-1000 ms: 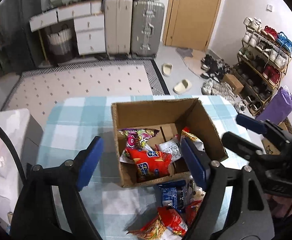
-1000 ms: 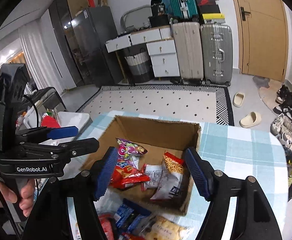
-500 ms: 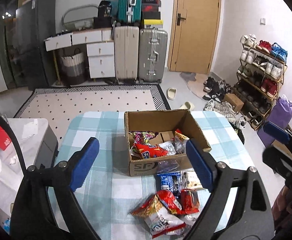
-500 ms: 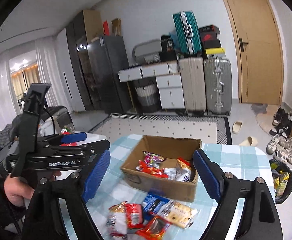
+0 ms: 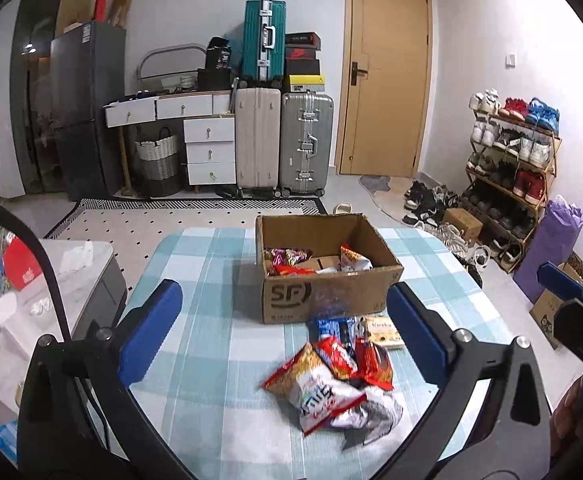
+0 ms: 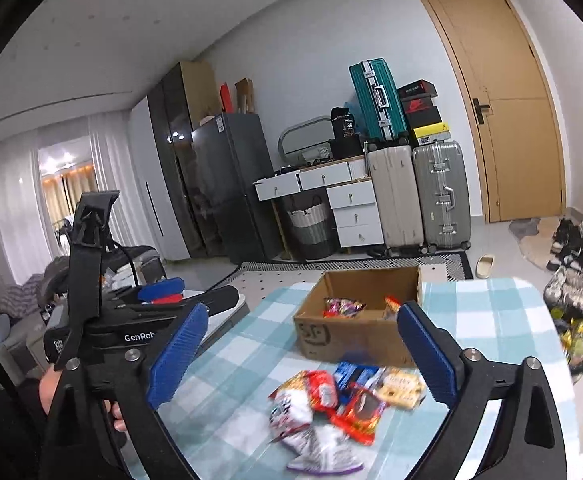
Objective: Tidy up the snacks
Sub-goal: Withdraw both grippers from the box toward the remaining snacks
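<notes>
The left gripper (image 5: 283, 336) is held above the near part of the table, its two blue-padded fingers (image 5: 150, 332) spread wide apart with nothing between them. The right gripper (image 6: 299, 354) is held the same way, its blue pads (image 6: 427, 352) well apart and holding nothing. In the right wrist view the left gripper (image 6: 163, 292) shows from the side off the table's left edge, gripped from below by the person's left hand (image 6: 51, 388). In the left wrist view the right gripper (image 5: 563, 280) reaches in near the table's right edge, with part of the right hand (image 5: 575, 404) beneath it.
</notes>
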